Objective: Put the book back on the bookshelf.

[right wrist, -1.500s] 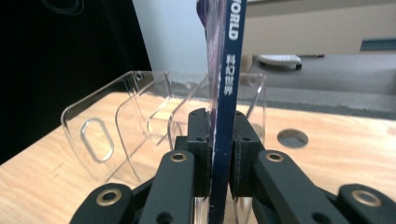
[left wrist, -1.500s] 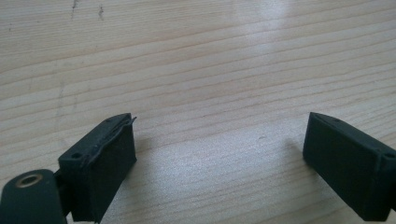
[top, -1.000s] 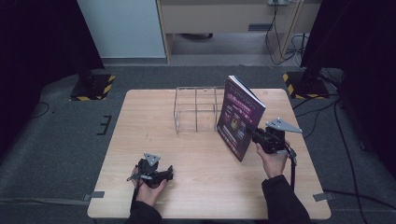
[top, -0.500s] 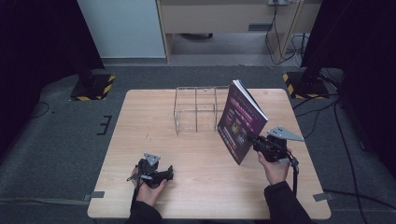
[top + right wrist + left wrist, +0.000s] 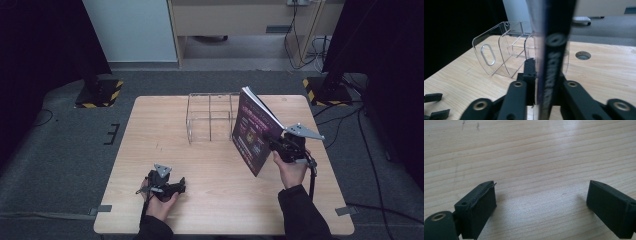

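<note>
My right gripper (image 5: 274, 141) is shut on a thin book (image 5: 254, 131) with a dark purple cover and holds it tilted above the table's right half. Its jaws have just been closing a little tighter on the book. In the right gripper view the book's spine (image 5: 554, 62) stands upright between the two black jaws of the right gripper (image 5: 544, 75). A clear wire-and-plastic rack (image 5: 210, 117) stands just left of the book; the rack (image 5: 499, 57) is empty. My left gripper (image 5: 179, 185) lies on the table near the front edge, open, and the left gripper (image 5: 541, 202) has only bare wood between its jaws.
The wooden table (image 5: 150, 130) has a round cable hole (image 5: 583, 55) on its right side. Dark floor, black stands with yellow-striped feet and a cabinet lie beyond the far edge. A cable trails from the right hand.
The right gripper and the book have shifted slightly, with the book still tilted in the same way. The left gripper has stayed where it was.
</note>
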### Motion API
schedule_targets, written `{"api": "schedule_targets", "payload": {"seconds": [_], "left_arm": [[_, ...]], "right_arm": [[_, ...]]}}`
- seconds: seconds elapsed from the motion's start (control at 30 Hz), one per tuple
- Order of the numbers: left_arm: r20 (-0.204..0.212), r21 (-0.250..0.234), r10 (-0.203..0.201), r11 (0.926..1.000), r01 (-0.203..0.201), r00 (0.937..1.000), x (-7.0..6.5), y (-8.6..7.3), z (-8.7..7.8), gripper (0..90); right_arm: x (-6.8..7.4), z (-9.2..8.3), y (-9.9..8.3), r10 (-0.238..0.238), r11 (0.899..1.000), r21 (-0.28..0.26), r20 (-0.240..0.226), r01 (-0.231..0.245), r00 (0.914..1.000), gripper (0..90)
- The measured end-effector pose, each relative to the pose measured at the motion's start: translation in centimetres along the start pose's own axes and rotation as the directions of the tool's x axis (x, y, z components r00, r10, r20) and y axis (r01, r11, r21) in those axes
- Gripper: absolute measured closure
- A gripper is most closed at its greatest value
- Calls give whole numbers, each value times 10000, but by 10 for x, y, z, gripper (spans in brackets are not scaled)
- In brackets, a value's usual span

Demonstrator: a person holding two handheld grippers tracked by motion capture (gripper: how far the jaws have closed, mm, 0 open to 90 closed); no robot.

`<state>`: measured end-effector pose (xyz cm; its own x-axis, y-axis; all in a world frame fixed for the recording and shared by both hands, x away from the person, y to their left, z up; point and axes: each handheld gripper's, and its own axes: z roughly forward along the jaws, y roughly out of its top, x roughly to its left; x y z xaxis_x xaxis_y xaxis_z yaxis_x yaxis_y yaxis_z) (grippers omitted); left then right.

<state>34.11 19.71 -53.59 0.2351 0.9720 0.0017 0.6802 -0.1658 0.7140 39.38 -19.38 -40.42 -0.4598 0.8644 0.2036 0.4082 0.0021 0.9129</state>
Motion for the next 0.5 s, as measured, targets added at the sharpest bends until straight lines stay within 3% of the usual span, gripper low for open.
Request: {"api": "schedule_targets", "payload": {"seconds": [0.07,0.27,0.5], "left_arm": [[-1,-2,0,10000,0,10000,0,0,0,80],[5,21,22,10000,-22,10000,0,0,0,80],[0,0,1,10000,-1,10000,0,0,0,80]], "right_arm": [[2,0,1,-20,10000,76,258,18,9997,838],[5,0,1,41,10000,-47,371,-40,9993,842],[10,3,10,-39,9979,-638,482,70,9988,845]]}}
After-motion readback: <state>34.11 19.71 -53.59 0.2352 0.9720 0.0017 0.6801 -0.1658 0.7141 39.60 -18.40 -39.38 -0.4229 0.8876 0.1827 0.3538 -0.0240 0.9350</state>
